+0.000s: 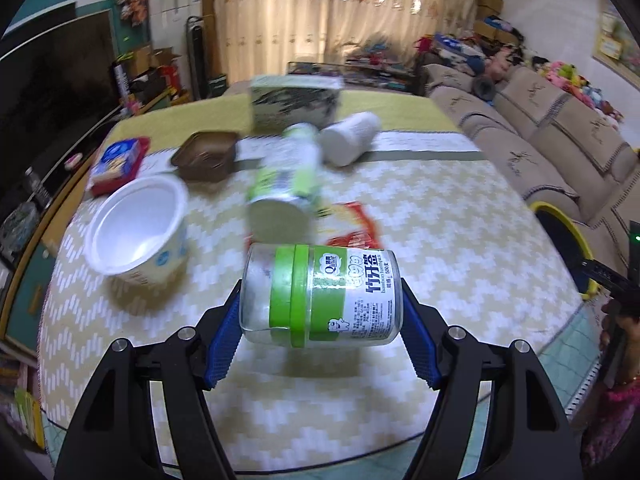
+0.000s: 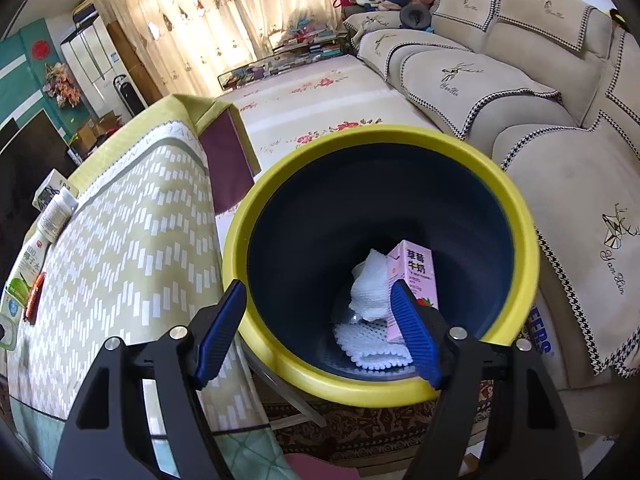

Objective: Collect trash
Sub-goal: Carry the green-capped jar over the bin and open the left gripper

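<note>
Partly done: carton (image 2: 412, 280) and tissue (image 2: 370, 284) binned (image 2: 264, 208), left claw (image 1: 320, 304) pinching jar (image 1: 320, 294), right claw (image 2: 320, 328) spread empty, cup (image 1: 138, 228) and bottles (image 1: 286, 172) left on table (image 1: 440, 208).

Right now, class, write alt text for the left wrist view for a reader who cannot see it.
The left gripper holds a clear jar with a green band sideways between its blue jaws, above a patterned table. Behind lie a white tub, a bottle and a red wrapper, all blurred.
</note>
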### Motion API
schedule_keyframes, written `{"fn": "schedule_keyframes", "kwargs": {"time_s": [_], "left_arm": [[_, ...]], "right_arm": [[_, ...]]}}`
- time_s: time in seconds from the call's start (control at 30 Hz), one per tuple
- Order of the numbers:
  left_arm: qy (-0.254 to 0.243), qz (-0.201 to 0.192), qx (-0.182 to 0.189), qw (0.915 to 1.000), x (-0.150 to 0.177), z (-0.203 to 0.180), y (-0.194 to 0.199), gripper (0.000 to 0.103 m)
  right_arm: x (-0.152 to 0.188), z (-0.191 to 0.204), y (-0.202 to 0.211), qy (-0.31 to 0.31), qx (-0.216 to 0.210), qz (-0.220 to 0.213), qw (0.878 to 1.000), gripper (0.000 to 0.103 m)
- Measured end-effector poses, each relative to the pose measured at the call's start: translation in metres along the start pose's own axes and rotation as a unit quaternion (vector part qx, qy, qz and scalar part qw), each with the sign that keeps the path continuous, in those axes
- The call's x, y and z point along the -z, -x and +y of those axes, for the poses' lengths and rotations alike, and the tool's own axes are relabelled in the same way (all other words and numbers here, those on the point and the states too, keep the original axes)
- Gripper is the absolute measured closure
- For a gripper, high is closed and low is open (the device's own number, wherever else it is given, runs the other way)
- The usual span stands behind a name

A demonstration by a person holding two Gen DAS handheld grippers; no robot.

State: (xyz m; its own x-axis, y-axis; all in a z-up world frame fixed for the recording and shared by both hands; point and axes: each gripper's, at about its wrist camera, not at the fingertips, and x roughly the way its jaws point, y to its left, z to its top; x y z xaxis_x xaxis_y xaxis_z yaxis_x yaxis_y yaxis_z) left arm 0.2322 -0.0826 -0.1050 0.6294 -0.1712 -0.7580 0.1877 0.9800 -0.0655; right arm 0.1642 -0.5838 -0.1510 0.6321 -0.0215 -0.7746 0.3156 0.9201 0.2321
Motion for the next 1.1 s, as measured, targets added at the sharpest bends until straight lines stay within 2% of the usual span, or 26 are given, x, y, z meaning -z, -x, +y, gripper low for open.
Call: {"fn": "schedule_keyframes", "kwargs": {"time_s": [0.17,0.33,0.53,0.63,0.87,1.1], "left_arm": [[-0.043,-0.003,0.056,0.9975,-0.013,-0.049,-0.001,0.033],[-0.097,0.002,0.113,0.9889,-0.031,-0.112,-0.016,0.033],[-0.161,0.008,0.184,0.9696,-0.054,-0.196,-0.034,0.033],[-0.194,0.021,0.215,0.957,-0.064,-0.244,-0.046,0.033],[-0.256,0.049,0.236,0.9361,-0.069,-0.336,-0.082,0.033],[-0.276,0.077,0.237,0.9284,-0.072,-0.395,-0.126,0.033]], "right_arm": [[0.001,-0.011,0.015,-0.013,0.0,-0.015,1.0,0.033],[0.002,-0.026,0.033,-0.025,0.011,-0.035,0.999,0.033],[0.003,-0.055,0.052,-0.046,0.032,-0.055,0.997,0.033],[0.004,-0.072,0.059,-0.062,0.045,-0.062,0.995,0.033],[0.013,-0.102,0.065,-0.089,0.061,-0.062,0.992,0.033],[0.018,-0.119,0.067,-0.105,0.07,-0.055,0.99,0.032]]}}
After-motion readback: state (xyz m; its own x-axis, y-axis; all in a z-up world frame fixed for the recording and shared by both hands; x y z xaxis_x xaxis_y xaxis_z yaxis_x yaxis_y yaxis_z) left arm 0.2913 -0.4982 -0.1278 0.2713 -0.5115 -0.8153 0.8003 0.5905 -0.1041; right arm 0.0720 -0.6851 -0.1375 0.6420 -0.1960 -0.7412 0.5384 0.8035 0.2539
